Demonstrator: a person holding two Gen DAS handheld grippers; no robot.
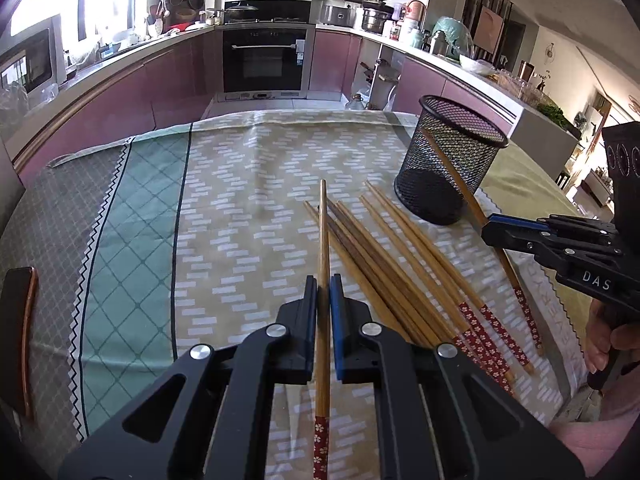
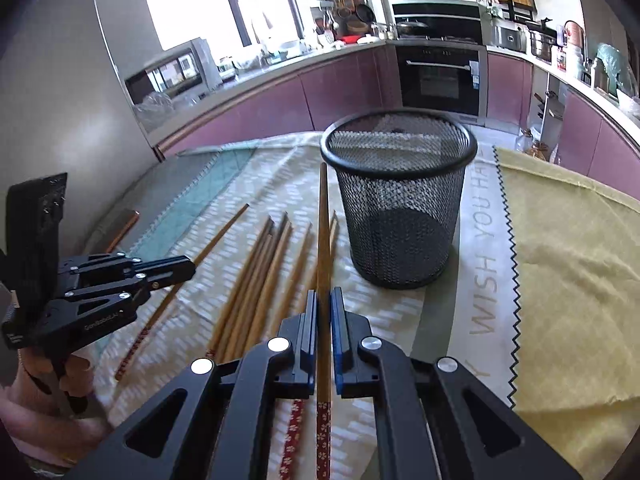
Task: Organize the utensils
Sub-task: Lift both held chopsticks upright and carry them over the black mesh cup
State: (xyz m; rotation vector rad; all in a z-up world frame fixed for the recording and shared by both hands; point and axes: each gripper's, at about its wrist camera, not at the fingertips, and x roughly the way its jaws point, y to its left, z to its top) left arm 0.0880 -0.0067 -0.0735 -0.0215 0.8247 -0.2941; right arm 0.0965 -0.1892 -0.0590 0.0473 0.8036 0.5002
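In the left wrist view, the left tongs (image 1: 323,292) are clenched on a single chopstick (image 1: 323,240), which runs between the two pads (image 1: 310,320), its thin tip pointing away toward the far edge of the bench (image 1: 132,208) and its red flowered end showing under the tongs. Just to the right, a loose bundle of chopsticks (image 1: 400,280) lies fanned on the patterned tablecloth (image 1: 240,168), red flowered ends toward the camera. Beyond them stands a black mesh cup (image 1: 452,160), upright. At the right edge, the right tongs (image 1: 490,228), held in a hand (image 1: 612,344), grasp another chopstick (image 1: 460,184), whose tip rises in front of the cup's wall.

In the right wrist view, the right tongs (image 2: 324,300) are clenched on that chopstick (image 2: 323,220); its tip reaches level with the rim of the mesh cup (image 2: 400,216), just left of it and outside. The bundle (image 2: 260,276) lies on the cloth to the left. At the left edge, the left tongs (image 2: 188,268) hold their chopstick (image 2: 220,232) slanting above the cloth, gripped by a hand (image 2: 52,364).
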